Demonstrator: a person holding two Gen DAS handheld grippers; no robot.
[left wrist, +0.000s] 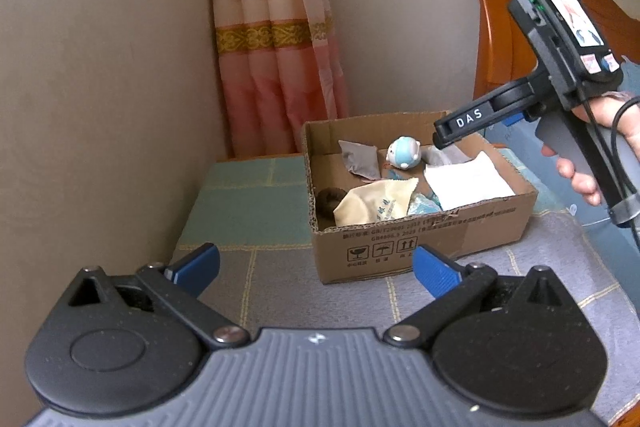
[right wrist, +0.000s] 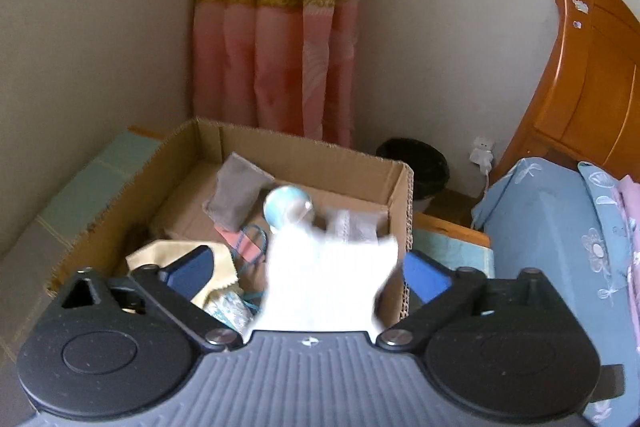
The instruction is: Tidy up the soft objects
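Observation:
An open cardboard box (left wrist: 424,239) (right wrist: 404,227) stands on the grey checked bed cover. In it lie a white cloth (left wrist: 466,181) (right wrist: 328,275), a pale yellow cloth (left wrist: 376,205) (right wrist: 176,255), a grey pouch (left wrist: 360,159) (right wrist: 236,195) and a round blue-and-white plush toy (left wrist: 404,153) (right wrist: 286,209). My left gripper (left wrist: 316,267) is open and empty, in front of the box. My right gripper (right wrist: 308,275) (left wrist: 460,127) is open above the box's right end, just over the blurred white cloth.
A teal and grey checked cover (left wrist: 248,199) spreads around the box. A pink curtain (left wrist: 276,27) hangs behind. A wooden headboard (left wrist: 492,27) stands at the right, with blue bedding (right wrist: 552,227). A black bin (right wrist: 420,167) sits on the floor behind the box.

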